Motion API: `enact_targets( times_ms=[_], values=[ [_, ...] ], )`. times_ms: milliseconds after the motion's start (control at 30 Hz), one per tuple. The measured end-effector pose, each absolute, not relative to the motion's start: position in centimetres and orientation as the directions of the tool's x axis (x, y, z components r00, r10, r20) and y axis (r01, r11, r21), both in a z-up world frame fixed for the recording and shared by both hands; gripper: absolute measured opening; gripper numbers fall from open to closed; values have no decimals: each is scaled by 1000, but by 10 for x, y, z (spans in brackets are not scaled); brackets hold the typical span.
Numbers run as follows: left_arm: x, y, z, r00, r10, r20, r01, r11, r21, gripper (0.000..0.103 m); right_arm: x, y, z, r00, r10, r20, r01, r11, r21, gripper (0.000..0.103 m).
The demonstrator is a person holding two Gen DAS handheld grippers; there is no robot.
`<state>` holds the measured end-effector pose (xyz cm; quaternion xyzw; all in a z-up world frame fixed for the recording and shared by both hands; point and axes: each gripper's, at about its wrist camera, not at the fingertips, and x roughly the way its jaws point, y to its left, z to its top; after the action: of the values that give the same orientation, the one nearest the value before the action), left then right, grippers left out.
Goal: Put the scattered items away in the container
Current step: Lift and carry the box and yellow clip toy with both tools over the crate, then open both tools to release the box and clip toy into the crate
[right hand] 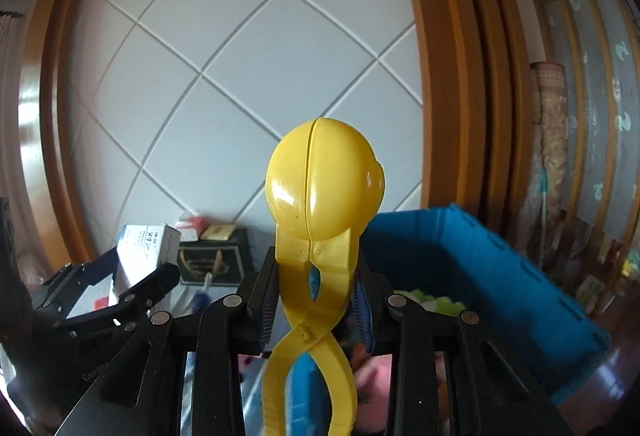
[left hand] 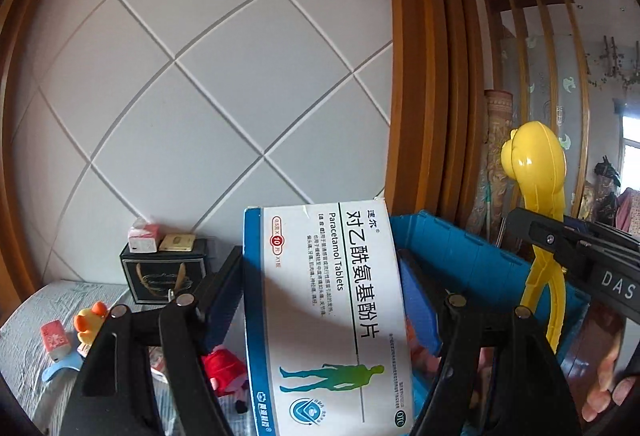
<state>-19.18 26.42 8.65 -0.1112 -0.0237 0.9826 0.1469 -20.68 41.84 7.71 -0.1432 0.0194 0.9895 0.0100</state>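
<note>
My left gripper (left hand: 320, 276) is shut on a white and blue paracetamol tablet box (left hand: 328, 300), which stands upright between the pads. Behind it sits the blue plastic container (left hand: 464, 252). At the right, my right gripper (left hand: 560, 248) holds yellow ball-shaped toy tongs (left hand: 536, 164) above the container. In the right wrist view, that gripper (right hand: 316, 276) is shut on the tongs' neck (right hand: 316, 256), the round head pointing up. The container (right hand: 488, 268) lies just ahead and to the right. The left gripper (right hand: 136, 268) with the tablet box (right hand: 148, 244) is at the left.
A rubber duck (left hand: 90, 320), a red packet (left hand: 54, 338) and a red plush toy (left hand: 224, 368) lie on the grey cloth (left hand: 32, 316). A black box (left hand: 164, 272) carrying a tissue pack (left hand: 142, 236) stands by the tiled wall. Green items (right hand: 440, 302) lie inside the container.
</note>
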Motion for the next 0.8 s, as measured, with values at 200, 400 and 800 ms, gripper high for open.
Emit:
enact_targets(
  times_ms=[200,400,800],
  values=[
    [-199,380,86,-895,321,-311,-318,-946,-62,72,-218,522,66,-934,9,-358,-29,-998,51,32],
    [-218,448,52,-812,248,-527,-293,-956,0,72,-235,581,8,-872,-53,-487,-11,-992,128,33],
    [-221,462,-6,-662,159,-732,-244,-970,10,72,-241,601,-62,-768,-164,-619,48,-979,199,34]
  ],
)
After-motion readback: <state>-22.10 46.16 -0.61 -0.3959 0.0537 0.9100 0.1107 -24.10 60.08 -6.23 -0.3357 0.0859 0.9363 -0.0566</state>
